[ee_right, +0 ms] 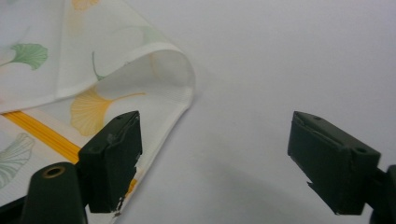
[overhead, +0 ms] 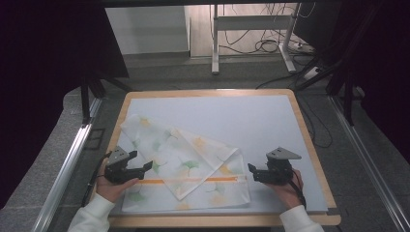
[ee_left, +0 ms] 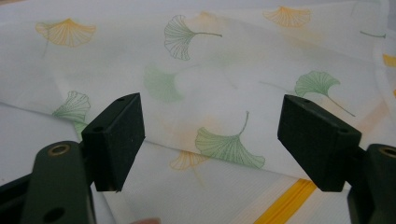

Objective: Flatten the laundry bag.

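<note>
**Ana:** Along the near edge of the table (overhead: 145,221), both of the person's hands rest at the cloth's two sides. The left gripper (overhead: 145,168) has its jaws spread wide and nothing between them; in the left gripper view the pads hang just above the fabric without pinching it.

**Ben:** And the other one?

**Ana:** The right gripper (overhead: 252,169) is just as wide apart, also empty. In the right gripper view its left pad sits over the hem of the cloth, the other over bare mat.

**Ben:** So how far is the folding?

**Ana:** I'd judge one fold is made. The cloth (overhead: 181,159) lies on the pale mat (overhead: 261,116), toward the near left, with a layer turned over diagonally across the lower one. The bottom layer sticks out as a strip at the near edge, so the edges don't match yet. More folding and squaring up seem left, and neither tool has a grip for it.

**Ben:** What does it look like?

**Ana:** Thin, white, slightly see-through, printed with green and orange ginkgo leaves, with an orange stripe (overhead: 159,181) running across near the front. At its right end the fold (ee_right: 180,70) stands up in a soft loop rather than lying flat. Farther back, the mat is bare to the table's far rim.
</note>
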Demonstrator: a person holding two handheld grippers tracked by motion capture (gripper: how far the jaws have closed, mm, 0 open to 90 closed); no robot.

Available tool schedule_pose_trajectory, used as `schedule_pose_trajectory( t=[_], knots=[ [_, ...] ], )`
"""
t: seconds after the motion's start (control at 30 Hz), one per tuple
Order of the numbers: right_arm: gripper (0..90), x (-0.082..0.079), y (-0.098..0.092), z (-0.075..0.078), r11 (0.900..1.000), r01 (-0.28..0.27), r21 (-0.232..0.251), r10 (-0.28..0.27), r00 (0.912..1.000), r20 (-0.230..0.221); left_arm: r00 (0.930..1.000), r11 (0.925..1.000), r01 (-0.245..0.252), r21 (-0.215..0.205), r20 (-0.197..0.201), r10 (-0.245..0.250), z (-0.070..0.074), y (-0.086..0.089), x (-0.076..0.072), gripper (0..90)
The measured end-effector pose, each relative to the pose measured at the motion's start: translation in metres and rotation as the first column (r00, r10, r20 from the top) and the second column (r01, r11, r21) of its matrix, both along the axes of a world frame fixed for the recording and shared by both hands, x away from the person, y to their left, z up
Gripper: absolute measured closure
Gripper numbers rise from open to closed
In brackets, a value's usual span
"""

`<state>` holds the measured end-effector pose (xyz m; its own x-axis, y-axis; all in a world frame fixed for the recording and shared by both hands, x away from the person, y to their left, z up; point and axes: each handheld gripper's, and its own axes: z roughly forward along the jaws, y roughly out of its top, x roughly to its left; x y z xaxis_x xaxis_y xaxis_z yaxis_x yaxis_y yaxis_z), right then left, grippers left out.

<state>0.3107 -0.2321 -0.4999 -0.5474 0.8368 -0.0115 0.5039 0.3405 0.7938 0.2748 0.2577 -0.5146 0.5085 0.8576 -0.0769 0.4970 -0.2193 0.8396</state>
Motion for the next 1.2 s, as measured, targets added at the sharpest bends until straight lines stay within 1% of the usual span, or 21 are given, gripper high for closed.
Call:
schedule_pose_trajectory(
  t=[0.03, 0.07, 0.1, 0.13, 0.17, 0.2, 0.37, 0.5, 0.6, 0.7, 0.73, 0.8, 0.93, 1.0, 1.07, 1.2],
  knots=[
    [21.3, 0.0, 0.001, 0.0, 1.0, -0.013, 0.005, 0.013, 0.9999, -0.004, 1.0, 1.0, 0.004, 0.002, 0.001, -0.004, -0.001, 0.0, 0.001, 22.4],
    [21.3, 0.0, 0.001, 0.0, 1.0, -0.013, 0.005, 0.013, 0.9999, -0.004, 1.0, 1.0, 0.008, -0.003, -0.003, -0.008, -0.001, 0.0, 0.002, 22.4],
    [22.7, 0.0, 0.001, -0.001, 1.0, -0.02, 0.02, 0.021, 0.9996, -0.017, 0.9995, 0.9988, 0.025, -0.042, -0.02, -0.025, -0.001, 0.0, 0.003, 22.2],
    [22.7, 0.0, 0.001, -0.001, 1.0, -0.02, 0.02, 0.021, 0.9996, -0.017, 0.9995, 0.9988, 0.025, -0.042, -0.02, -0.025, -0.001, 0.0, 0.003, 22.1],
    [24.3, 0.0, 0.0, -0.001, 0.999, -0.021, 0.029, 0.021, 0.9994, -0.027, 0.9994, 0.9983, 0.028, -0.051, -0.017, -0.029, -0.001, 0.0, 0.003, 22.1],
    [24.9, 0.0, -0.001, -0.001, 0.999, -0.021, 0.033, 0.022, 0.9993, -0.031, 0.9995, 0.9982, 0.029, -0.052, -0.011, -0.029, -0.001, -0.001, 0.003, 22.1],
    [27.5, -0.002, -0.002, 0.004, 0.998, -0.035, 0.051, 0.036, 0.999, -0.026, 0.9997, 0.9995, 0.022, -0.021, 0.006, -0.022, 0.0, 0.0, 0.002, 22.1],
    [28.5, -0.004, -0.002, 0.006, 0.998, -0.042, 0.054, 0.043, 0.9987, -0.026, 0.9997, 0.9995, 0.024, -0.02, 0.001, -0.024, -0.001, 0.0, 0.003, 22.1],
    [29.8, -0.005, -0.001, 0.006, 0.997, -0.058, 0.056, 0.059, 0.9977, -0.031, 0.9998, 0.9998, 0.02, -0.007, -0.003, -0.02, -0.002, -0.001, 0.004, 22.2],
    [30.3, -0.006, 0.001, 0.005, 0.996, -0.072, 0.044, 0.073, 0.9969, -0.029, 0.9998, 0.9997, 0.019, -0.012, -0.01, -0.019, -0.002, 0.0, 0.005, 22.5],
    [31.1, -0.006, 0.002, 0.005, 0.996, -0.076, 0.042, 0.077, 0.9967, -0.025, 0.9995, 0.9994, 0.025, -0.024, -0.017, -0.025, -0.001, 0.0, 0.005, 22.4],
    [33.0, -0.007, 0.002, 0.006, 0.995, -0.087, 0.044, 0.088, 0.9959, -0.02, 0.9993, 0.9987, 0.033, -0.04, -0.015, -0.033, -0.001, 0.0, 0.004, 22.3],
    [34.4, -0.008, 0.004, 0.005, 0.994, -0.098, 0.044, 0.099, 0.9947, -0.029, 0.9992, 0.9988, 0.035, -0.035, -0.017, -0.036, -0.001, -0.001, 0.004, 22.3],
    [35.2, -0.009, 0.005, 0.006, 0.994, -0.098, 0.041, 0.099, 0.9948, -0.025, 0.9993, 0.9989, 0.033, -0.032, -0.017, -0.034, -0.001, 0.0, 0.004, 22.3],
    [35.6, -0.009, 0.007, 0.006, 0.994, -0.102, 0.043, 0.103, 0.9944, -0.024, 0.9994, 0.9992, 0.031, -0.024, -0.015, -0.032, -0.001, -0.001, 0.004, 22.4],
    [36.0, -0.011, 0.012, 0.007, 0.992, -0.121, 0.044, 0.122, 0.9922, -0.024, 0.9994, 0.9996, 0.029, 0.005, -0.019, -0.029, -0.003, -0.001, 0.005, 22.8]
  ],
)
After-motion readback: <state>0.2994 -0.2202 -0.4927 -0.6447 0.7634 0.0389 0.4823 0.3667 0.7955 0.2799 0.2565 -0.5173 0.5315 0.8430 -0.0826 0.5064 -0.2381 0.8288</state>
